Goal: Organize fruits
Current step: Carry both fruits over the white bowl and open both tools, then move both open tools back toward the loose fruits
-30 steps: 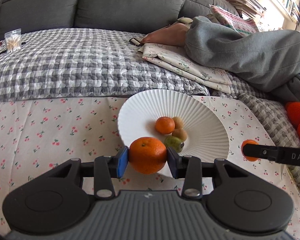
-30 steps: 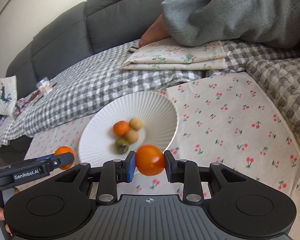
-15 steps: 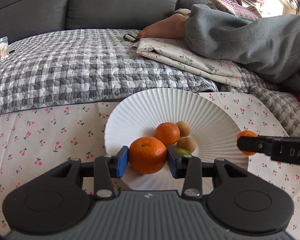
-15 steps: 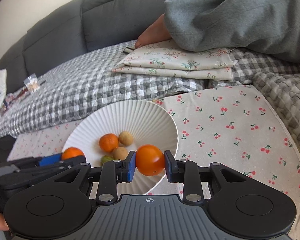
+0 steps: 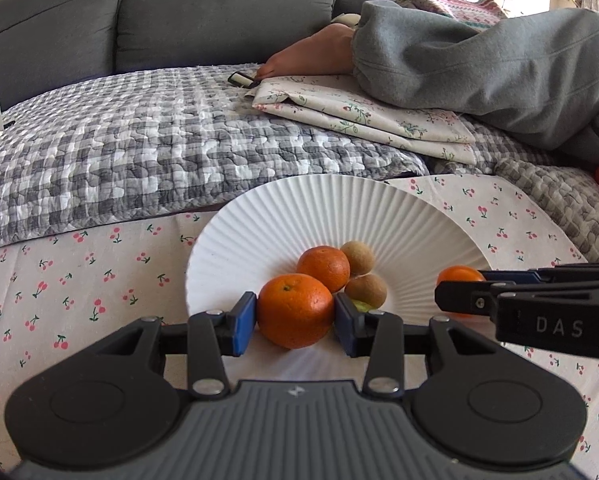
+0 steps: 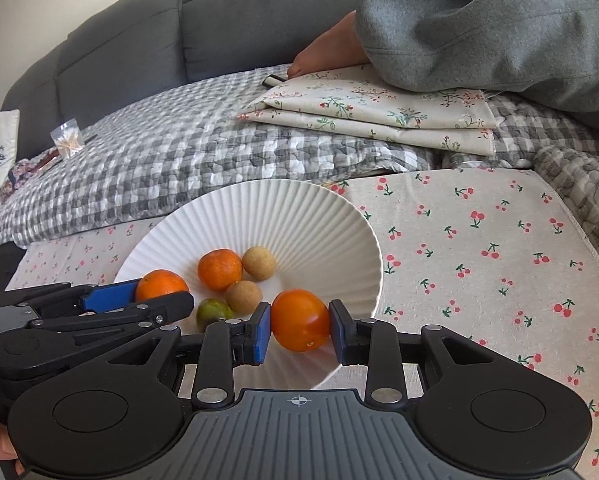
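Plate [image 6: 331, 224] holds mandarin [image 6: 219, 269], two tan fruits, green fruit; left jaws pinch orange [image 5: 296, 311], right jaws pinch tomato [image 6: 300, 319].

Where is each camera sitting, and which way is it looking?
Left wrist: sits on the left gripper, looking forward along its fingers at the orange it holds over the white plate; the right gripper comes in from the right.
Right wrist: sits on the right gripper, looking along its fingers at the smooth orange fruit it holds over the plate's near edge; the left gripper and a bit of hand show at left.
Both views share the plate, its four fruits, the cherry cloth and the grey sofa.
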{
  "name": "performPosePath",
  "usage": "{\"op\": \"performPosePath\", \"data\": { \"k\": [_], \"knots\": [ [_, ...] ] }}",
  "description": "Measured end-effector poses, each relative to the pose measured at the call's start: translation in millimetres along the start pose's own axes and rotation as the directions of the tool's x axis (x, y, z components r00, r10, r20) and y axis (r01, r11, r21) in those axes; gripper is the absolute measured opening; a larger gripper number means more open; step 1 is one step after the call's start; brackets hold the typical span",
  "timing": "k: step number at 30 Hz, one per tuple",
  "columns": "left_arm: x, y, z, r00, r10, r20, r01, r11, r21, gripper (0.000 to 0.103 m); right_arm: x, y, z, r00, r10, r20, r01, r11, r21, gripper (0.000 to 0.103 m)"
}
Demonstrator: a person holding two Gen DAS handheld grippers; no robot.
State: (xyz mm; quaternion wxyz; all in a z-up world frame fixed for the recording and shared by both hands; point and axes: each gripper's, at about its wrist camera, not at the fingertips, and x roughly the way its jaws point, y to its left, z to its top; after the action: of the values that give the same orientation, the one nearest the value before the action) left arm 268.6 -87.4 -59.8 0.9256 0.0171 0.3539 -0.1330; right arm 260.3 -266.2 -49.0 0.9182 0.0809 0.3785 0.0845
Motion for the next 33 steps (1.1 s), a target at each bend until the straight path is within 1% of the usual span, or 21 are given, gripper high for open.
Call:
{"op": "performPosePath", "data": {
  "k": [1,3,5,6,10,15,18,20,22,25,27,30,33],
  "knots": [
    [-0.9,1.0,0.3,1.000,-0.001,0.007,0.001,1.000,-0.002,0.041,-0.7,-1.8,0.3,1.000,0.005,0.000,-0.005,1.000,0.013,0.031],
    [-4.7,2.9,2.1,1.000,-0.012,0.026,0.012,1.000,-0.006,0.046,-3.8,-7.2,1.2,1.000,0.012,0.006,-0.012,0.999,0.049,0.032],
    [-10.8,5.0,4.7,0.999,-0.019,0.044,0.019,1.000,-0.018,0.059,-7.8,-11.7,2.0,1.000,0.020,0.012,-0.021,0.997,0.074,0.036],
    [-14.2,5.7,5.9,0.998,-0.021,0.053,0.022,0.999,-0.024,0.060,-9.6,-12.3,2.2,1.000,0.019,0.015,-0.020,0.997,0.077,0.036],
    [-21.3,7.8,5.4,0.999,-0.022,0.045,0.023,0.999,-0.039,0.060,-16.3,-11.6,3.0,1.000,0.015,0.023,-0.017,0.997,0.078,0.036],
    [-34.3,7.6,-0.9,1.000,0.006,0.024,-0.005,1.000,-0.020,0.061,-30.1,-10.4,5.2,0.999,0.029,0.031,-0.032,0.996,0.084,0.037],
    [-49.4,8.0,-4.5,1.000,0.016,0.027,-0.016,1.000,-0.007,0.065,-41.4,-8.1,3.5,0.999,0.042,0.031,-0.044,0.996,0.078,0.046],
    [-60.0,7.8,-7.8,0.999,0.030,0.033,-0.030,1.000,0.006,0.071,-49.4,-5.9,0.5,0.998,0.055,0.026,-0.057,0.996,0.074,0.050],
    [-69.8,7.6,-12.0,0.998,0.055,0.029,-0.055,0.998,0.026,0.075,-58.1,-2.8,-3.2,0.997,0.072,0.023,-0.073,0.995,0.073,0.058],
    [-84.4,11.6,-18.6,0.997,0.074,0.022,-0.075,0.997,0.027,0.076,-74.2,7.5,-10.5,0.996,0.086,0.018,-0.087,0.995,0.050,0.069],
    [-95.0,15.2,-21.9,0.997,0.075,0.023,-0.075,0.997,0.018,0.076,-86.0,15.6,-14.4,0.995,0.102,0.019,-0.102,0.994,0.035,0.071],
    [-111.3,19.0,-27.9,0.997,0.077,0.033,-0.077,0.997,0.004,0.080,-103.6,24.5,-21.2,0.991,0.130,0.034,-0.132,0.990,0.052,0.077],
    [-127.5,22.7,-37.6,0.997,0.065,0.032,-0.065,0.998,-0.012,0.081,-118.5,33.4,-27.8,0.989,0.145,0.037,-0.147,0.988,0.054,0.079]
  ]
}}
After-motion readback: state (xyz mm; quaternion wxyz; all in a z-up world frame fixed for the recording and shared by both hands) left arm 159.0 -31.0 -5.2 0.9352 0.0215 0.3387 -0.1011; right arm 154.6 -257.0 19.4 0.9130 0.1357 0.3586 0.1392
